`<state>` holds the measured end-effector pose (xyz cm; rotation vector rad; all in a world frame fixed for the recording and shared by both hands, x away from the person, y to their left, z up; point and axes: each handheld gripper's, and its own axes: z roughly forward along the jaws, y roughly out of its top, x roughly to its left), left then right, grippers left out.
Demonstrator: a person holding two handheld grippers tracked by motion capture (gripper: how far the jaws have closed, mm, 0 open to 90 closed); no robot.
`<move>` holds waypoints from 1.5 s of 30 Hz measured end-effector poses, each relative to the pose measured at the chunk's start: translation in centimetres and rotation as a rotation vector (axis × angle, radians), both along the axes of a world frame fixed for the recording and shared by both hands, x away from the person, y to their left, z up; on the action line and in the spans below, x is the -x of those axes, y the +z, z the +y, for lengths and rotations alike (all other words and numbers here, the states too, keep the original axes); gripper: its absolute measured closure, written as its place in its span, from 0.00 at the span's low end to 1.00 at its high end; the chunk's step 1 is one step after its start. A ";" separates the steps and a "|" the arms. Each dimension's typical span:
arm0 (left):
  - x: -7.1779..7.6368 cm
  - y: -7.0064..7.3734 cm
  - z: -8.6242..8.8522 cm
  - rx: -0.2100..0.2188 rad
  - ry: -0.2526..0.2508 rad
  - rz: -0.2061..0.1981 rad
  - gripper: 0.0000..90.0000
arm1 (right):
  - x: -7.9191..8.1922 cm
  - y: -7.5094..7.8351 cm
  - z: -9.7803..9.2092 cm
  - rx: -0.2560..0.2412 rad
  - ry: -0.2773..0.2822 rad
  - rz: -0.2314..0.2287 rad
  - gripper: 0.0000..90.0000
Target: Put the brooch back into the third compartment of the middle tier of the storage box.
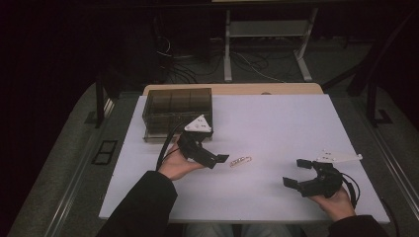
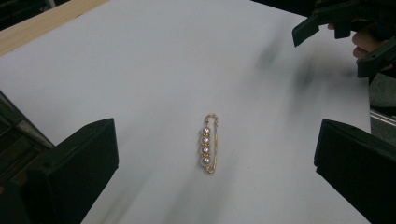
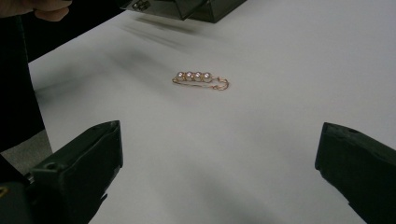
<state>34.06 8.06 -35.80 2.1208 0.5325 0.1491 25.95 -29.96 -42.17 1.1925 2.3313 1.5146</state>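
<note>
A gold pin with a row of pearls [image 1: 240, 161] lies flat near the middle of the white table [image 1: 276, 123]. My left gripper [image 1: 218, 159] is just left of it, open, held low over the table. In the left gripper view the pin [image 2: 209, 143] lies lengthwise between the wide-apart jaws of that gripper [image 2: 216, 135], untouched. My right gripper [image 1: 296, 173] is open near the front right, pointing left toward the pin. In the right gripper view the pin [image 3: 201, 79] lies well ahead of that gripper [image 3: 219, 128], with nothing between its jaws.
A dark see-through box with compartments [image 1: 178, 112] stands at the table's back left, just behind the left hand. The box corner [image 3: 205, 8] tops the right gripper view. Bare wooden edge [image 1: 232, 89] runs along the back. Cables and a desk frame [image 1: 267, 49] lie on the floor beyond.
</note>
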 end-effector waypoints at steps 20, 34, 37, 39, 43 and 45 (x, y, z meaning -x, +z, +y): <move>-1.4 -1.0 -3.1 -0.023 -0.046 0.025 0.00 | -0.1 0.0 -0.2 -0.001 -0.004 0.000 0.00; -1.9 -1.9 -4.5 -0.057 -0.070 0.041 0.00 | 0.0 0.0 -0.1 -0.002 0.000 0.010 0.00; -2.0 -2.4 -4.9 -0.063 -0.074 0.051 0.00 | 0.0 0.0 -0.1 0.000 0.002 0.008 0.00; -2.1 -2.7 -5.2 -0.079 -0.083 0.056 0.00 | 0.0 0.0 -0.1 0.000 0.003 0.006 0.00; -2.2 -3.2 -5.7 -0.102 -0.095 0.073 0.00 | 0.0 0.0 -0.1 0.000 0.004 0.001 0.00; -2.3 -3.4 -5.9 -0.112 -0.101 0.076 0.00 | 0.0 0.0 -0.1 0.001 0.005 0.000 0.00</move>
